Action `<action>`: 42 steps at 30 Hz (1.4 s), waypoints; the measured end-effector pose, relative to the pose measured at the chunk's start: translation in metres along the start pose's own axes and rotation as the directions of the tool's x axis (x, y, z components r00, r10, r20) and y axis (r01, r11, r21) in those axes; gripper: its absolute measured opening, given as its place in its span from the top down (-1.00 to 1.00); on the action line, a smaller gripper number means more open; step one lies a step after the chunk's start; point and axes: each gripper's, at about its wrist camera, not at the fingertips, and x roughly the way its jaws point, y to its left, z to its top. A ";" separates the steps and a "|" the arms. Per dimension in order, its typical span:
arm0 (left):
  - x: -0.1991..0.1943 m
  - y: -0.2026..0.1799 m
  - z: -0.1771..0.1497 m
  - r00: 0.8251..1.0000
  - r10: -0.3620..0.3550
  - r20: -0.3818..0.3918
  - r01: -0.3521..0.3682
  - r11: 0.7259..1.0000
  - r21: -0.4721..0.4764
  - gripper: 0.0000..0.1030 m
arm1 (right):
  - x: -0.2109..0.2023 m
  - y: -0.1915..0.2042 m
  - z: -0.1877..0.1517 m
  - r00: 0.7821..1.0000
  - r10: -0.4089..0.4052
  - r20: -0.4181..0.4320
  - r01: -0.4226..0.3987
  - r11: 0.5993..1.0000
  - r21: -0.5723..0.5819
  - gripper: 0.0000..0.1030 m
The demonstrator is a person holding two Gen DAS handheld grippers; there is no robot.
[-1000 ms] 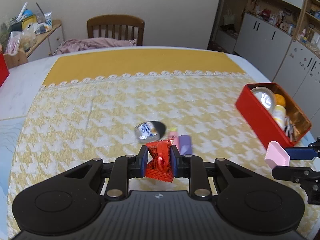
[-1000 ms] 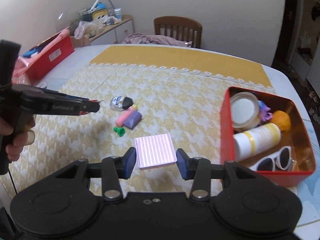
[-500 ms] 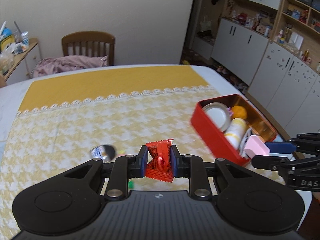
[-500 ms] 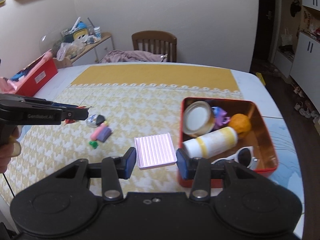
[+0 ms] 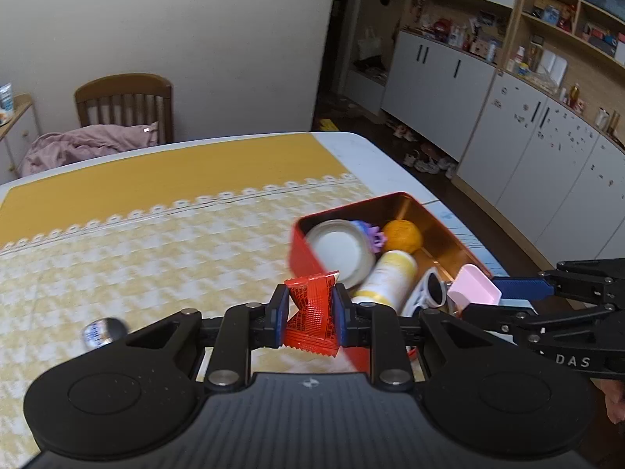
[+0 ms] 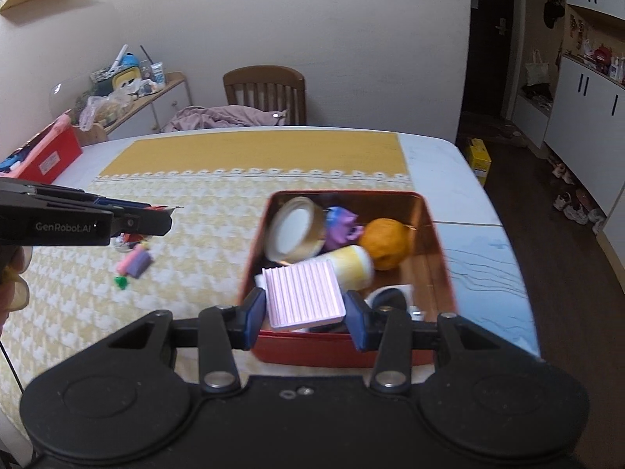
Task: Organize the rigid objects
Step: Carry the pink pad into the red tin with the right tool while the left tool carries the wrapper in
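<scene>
Over the near end of the red tin, at the right edge of the yellow houndstooth tablecloth, the right gripper holds a pink ribbed block. Its jaws look slightly wider than the block, so whether they pinch it firmly cannot be told. The left gripper is pressed together on a crumpled red sachet, beside the tin's near left corner.

Risks, largest object first. The tin is crowded, so the block, if let go here, would probably land on the sunglasses or the yellow-capped bottle and lie tilted, or slide out over the near wall. The two grippers are close together in the left wrist view, and bringing both loads in at once could knock one tool against the other. The sachet is light and gripped at its waist, so it may cling to a pad on release or drop outside the wall.

Counts, largest first:
- One tin.
- One white-lidded jar.
- One bottle.
- One pink block.
- One orange ball.
- One pair of sunglasses.
- One purple toy.
- One sachet.
- On the cloth, one blurred pink-and-purple cluster, one small round tin and one green piece.
</scene>
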 end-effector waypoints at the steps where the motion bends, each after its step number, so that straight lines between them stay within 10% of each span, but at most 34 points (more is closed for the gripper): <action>1: 0.005 -0.006 0.002 1.000 -0.007 -0.005 0.007 1.000 0.008 0.56 | 0.001 -0.006 0.000 1.000 -0.005 0.000 0.005 1.000 0.001 0.17; 17: 0.079 -0.076 0.038 1.000 0.000 -0.028 0.005 0.984 0.179 0.55 | 0.028 -0.064 -0.005 0.999 -0.014 -0.045 0.013 0.999 -0.033 0.17; 42: 0.178 -0.092 0.068 0.989 0.072 -0.131 -0.047 0.981 0.187 0.55 | 0.081 -0.070 -0.001 0.992 0.023 -0.122 -0.036 0.994 -0.107 0.17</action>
